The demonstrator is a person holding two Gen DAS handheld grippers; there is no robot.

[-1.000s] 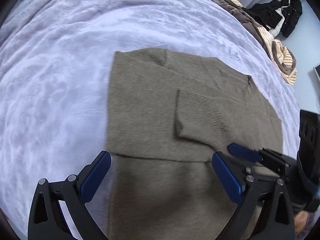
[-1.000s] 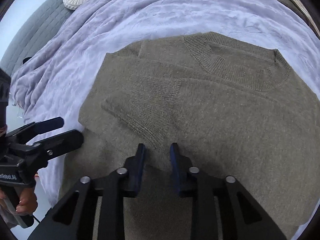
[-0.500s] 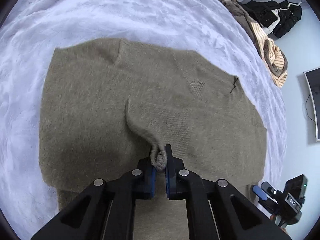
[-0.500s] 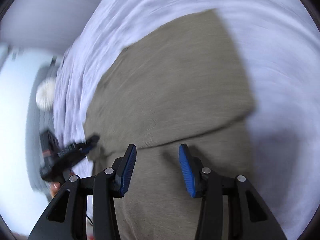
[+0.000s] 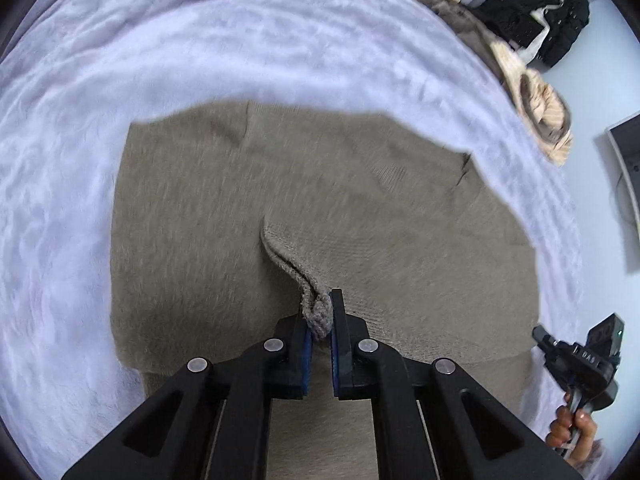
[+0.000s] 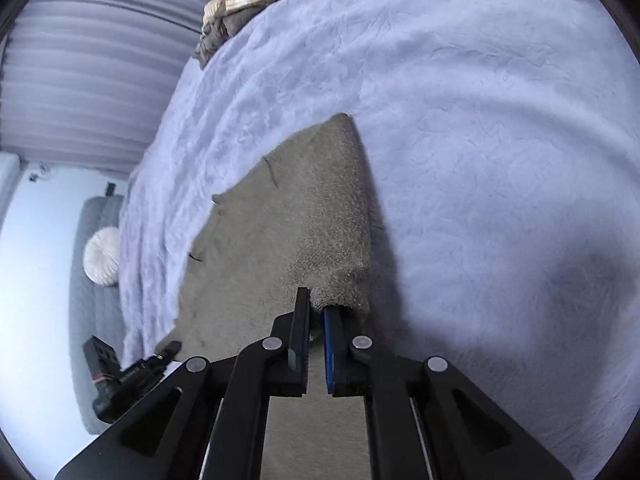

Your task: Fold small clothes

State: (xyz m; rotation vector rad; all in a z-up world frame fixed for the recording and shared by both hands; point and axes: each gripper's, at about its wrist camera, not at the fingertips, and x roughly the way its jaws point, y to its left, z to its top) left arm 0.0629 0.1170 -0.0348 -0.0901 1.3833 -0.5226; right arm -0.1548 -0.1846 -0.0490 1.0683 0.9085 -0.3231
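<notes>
An olive-brown knit sweater (image 5: 200,220) lies flat on the bed with its sleeves folded in. My left gripper (image 5: 318,304) is shut on the ribbed sleeve cuff (image 5: 320,316), which is bunched between the pads and lifted slightly off the body. In the right wrist view, my right gripper (image 6: 316,300) is at the sweater's (image 6: 280,220) side edge. Its jaws are closing, and the folded edge is pinched between the pads. Each gripper shows small in the other's view: the right gripper (image 5: 538,330) at lower right, the left gripper (image 6: 172,348) at lower left.
A lavender plush bedspread (image 5: 200,60) surrounds the sweater. A heap of striped and brown clothes (image 5: 532,96) lies at the bed's far edge, with black garments (image 5: 532,28) beyond. A round white cushion (image 6: 102,256) sits on a grey bench. A person's hand (image 5: 572,428) holds the right gripper.
My left gripper went from wide open to shut on the sleeve cuff. My right gripper swung from the sweater's middle to its side edge, rolled over, and closed on the edge.
</notes>
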